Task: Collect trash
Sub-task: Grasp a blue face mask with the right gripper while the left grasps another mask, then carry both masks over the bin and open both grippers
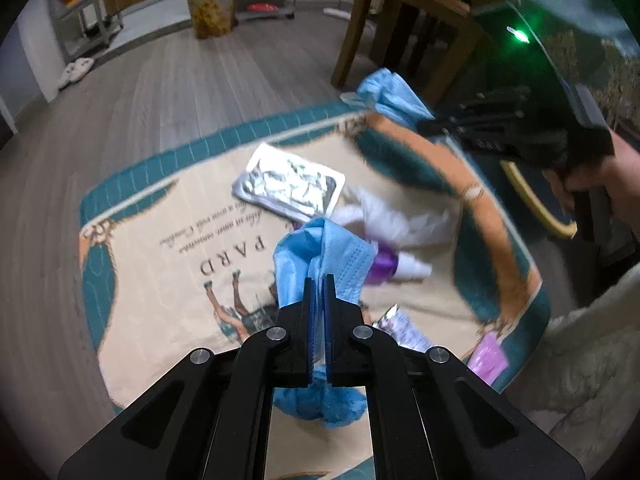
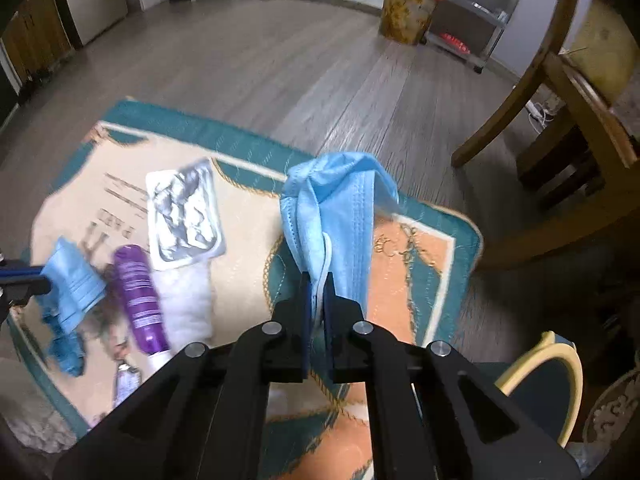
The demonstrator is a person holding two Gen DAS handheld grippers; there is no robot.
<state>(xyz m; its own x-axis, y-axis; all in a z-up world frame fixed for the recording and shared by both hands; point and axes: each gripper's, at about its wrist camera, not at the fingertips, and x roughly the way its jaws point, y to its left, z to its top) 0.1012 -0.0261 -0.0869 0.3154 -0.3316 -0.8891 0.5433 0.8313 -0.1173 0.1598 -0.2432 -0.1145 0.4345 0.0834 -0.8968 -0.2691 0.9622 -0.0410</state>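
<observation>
Trash lies scattered on a teal-bordered rug (image 1: 168, 280) printed with lettering and a horse figure, and two pieces of it are already in the tongs. The left gripper (image 1: 319, 280) has its jaws drawn narrow, clamped on a crumpled blue face mask (image 1: 320, 248) that bunches up above the fingertips and hangs below them, just over the rug. The right gripper (image 2: 318, 278) is likewise pinched tight on a second blue face mask (image 2: 340, 208), gripped by its edge and white ear loop, with the pleated body standing above the jaws near the rug's far border. On the rug between the two lie a silver foil tray (image 2: 186, 216), a purple spray bottle (image 2: 138, 292) on its side with a white cap, and a white fluffy wad (image 2: 188, 300) touching the bottle. A small crumpled foil wrapper (image 1: 400, 328) and a pink packet (image 1: 488, 356) rest nearer the rug's edge. A hand (image 1: 600, 184) grips the right gripper's handle. Farther off on the grey plank floor stand a patterned bin (image 1: 210, 8) stuffed with rubbish, wooden chair legs (image 1: 352, 40), a metal shelf cart (image 1: 86, 12) and a pair of slippers (image 1: 76, 72).
</observation>
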